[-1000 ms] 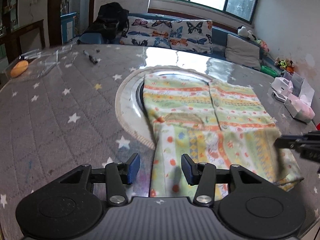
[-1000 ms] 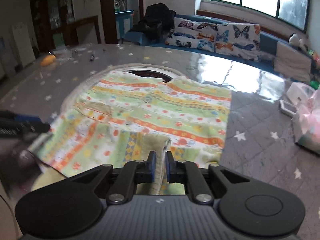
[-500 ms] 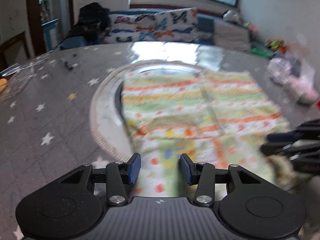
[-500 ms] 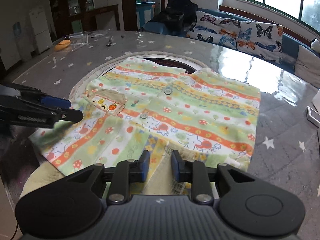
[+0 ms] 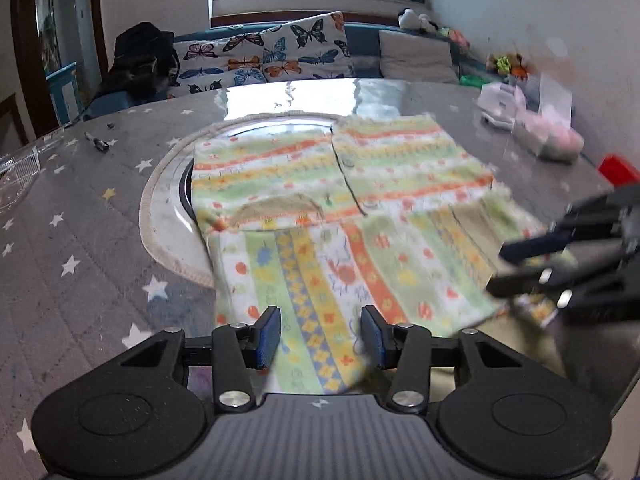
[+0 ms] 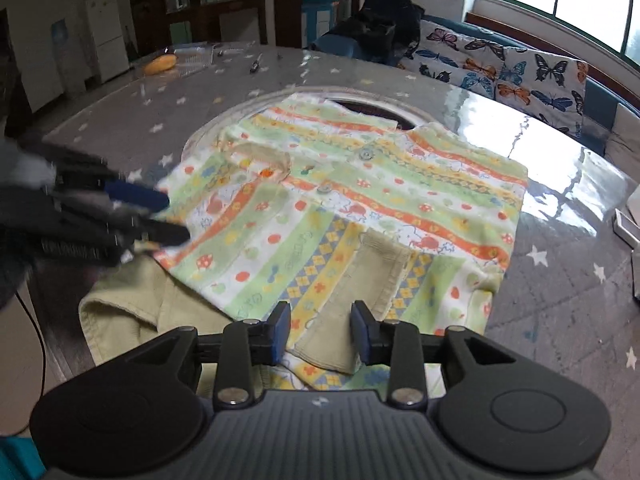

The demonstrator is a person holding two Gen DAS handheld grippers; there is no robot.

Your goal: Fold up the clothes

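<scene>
A: How do the tongs stand?
B: Left tongs (image 5: 320, 336) apart over the shirt (image 5: 340, 216), gripping nothing. Right tongs (image 6: 320, 332) are opening, the cuff (image 6: 360, 300) loose between them.
A: And the shirt?
B: Flat on the bench (image 5: 80, 240), partly over the round inset (image 5: 168, 208), one sleeve folded across.
A: Around it?
B: A pen (image 5: 97, 143) far left, a pink packet (image 5: 552, 140) right, butterfly cushions (image 5: 272, 56) behind. Nothing blocks the tongs.

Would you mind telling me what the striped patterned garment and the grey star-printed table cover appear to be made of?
The striped patterned garment looks like soft woven or knitted cotton with a matte finish: it creases limply and has a plain yellow-green lining; the fibre itself cannot be confirmed. The grey star-printed table cover looks like quilted fabric under a clear glossy sheet, judging by stitch lines and window glare.
</scene>
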